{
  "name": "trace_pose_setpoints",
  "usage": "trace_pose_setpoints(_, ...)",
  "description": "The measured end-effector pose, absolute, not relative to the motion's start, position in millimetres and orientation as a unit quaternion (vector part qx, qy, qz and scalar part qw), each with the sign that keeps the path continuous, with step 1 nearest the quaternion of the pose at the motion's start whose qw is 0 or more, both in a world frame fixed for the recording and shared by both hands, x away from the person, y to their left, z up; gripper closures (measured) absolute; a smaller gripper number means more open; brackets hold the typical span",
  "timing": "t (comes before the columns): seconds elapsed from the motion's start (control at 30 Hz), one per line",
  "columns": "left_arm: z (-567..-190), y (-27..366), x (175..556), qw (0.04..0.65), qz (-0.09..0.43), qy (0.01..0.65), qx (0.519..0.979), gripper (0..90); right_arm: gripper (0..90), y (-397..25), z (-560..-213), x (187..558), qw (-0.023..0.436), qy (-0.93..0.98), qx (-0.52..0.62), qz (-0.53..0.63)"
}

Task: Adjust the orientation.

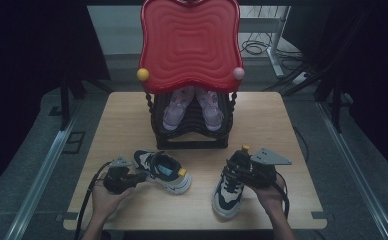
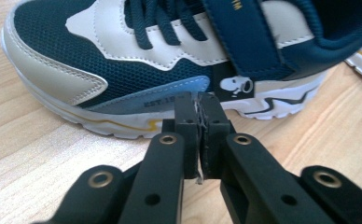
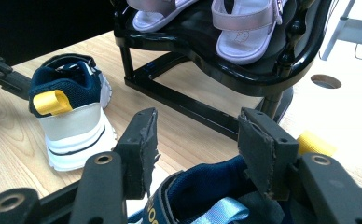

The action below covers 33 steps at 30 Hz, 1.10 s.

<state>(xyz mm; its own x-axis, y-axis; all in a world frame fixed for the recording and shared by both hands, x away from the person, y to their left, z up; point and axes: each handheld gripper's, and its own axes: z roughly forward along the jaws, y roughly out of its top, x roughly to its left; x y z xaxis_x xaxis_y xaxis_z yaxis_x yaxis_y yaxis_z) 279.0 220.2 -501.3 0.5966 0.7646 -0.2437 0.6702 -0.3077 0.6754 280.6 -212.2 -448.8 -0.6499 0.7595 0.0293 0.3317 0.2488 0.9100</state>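
High view, left to right. The left gripper [image 1: 132,178], held in the person's left hand [image 1: 107,200], lies low on the wooden table [image 1: 127,125]; in the left gripper view its jaws are pressed together with nothing between them, tips just at the sole of the left sneaker [image 1: 163,171]. That navy-and-cream shoe rests on the table, yellow heel loop toward the centre. Behind, mid-table, a black rack [image 1: 192,140] with a red wavy top [image 1: 189,45] holds 2 pink sandals [image 1: 178,107]. The right sneaker [image 1: 230,187] lies toe toward the near edge. The right gripper [image 1: 239,167] sits over its heel opening; in the right gripper view its jaws stand apart astride the collar, not clamped.
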Motion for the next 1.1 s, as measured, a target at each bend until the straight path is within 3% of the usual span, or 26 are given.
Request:
trace_pose_setpoints(0.47,-465,230,260,0.392,0.086,0.428,0.810,53.1,47.4,-210,-446,279,0.212,0.763,0.353,0.499)
trace_pose_setpoints(0.73,-457,247,255,0.409,0.097,0.441,0.793,50.0,50.0,-201,-441,275,0.198,0.769,0.336,0.506)
trace_pose_setpoints(1.1,-453,266,253,0.432,0.094,0.465,0.767,45.9,88.6,-172,-441,274,0.137,0.801,0.284,0.508)
